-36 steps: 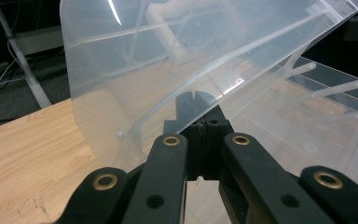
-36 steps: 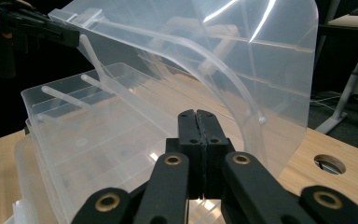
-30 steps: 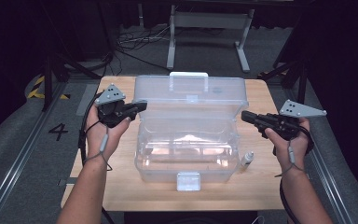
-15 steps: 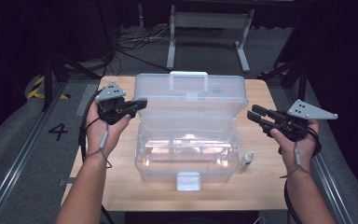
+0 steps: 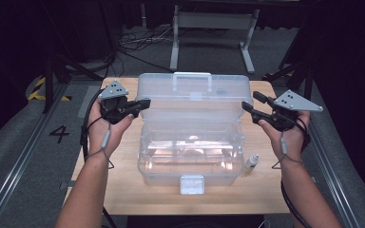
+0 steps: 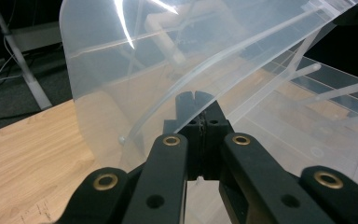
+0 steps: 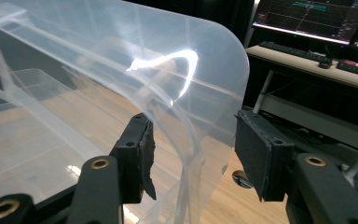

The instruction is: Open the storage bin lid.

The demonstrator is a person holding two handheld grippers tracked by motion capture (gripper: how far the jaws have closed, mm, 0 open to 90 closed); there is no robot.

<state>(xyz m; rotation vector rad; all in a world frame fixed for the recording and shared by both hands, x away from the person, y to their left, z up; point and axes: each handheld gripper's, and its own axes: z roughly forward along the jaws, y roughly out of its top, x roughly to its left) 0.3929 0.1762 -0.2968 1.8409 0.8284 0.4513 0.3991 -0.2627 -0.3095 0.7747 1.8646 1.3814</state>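
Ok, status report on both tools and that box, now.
Left tool shut on the open lid's edge of the clear plastic toolbox. Right tool open, jaws straddling the lid's other edge. Small white bottle beside the box, not in the way.

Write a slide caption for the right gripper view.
Open right gripper straddling the edge of the clear toolbox lid, jaws not yet closed on it.

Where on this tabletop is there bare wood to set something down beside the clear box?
Bare table runs along the near edge, either side of the latch, and in a strip left of the clear box. The right strip is tighter: a small bottle stands there. The lid is crowded by the left gripper and right gripper.
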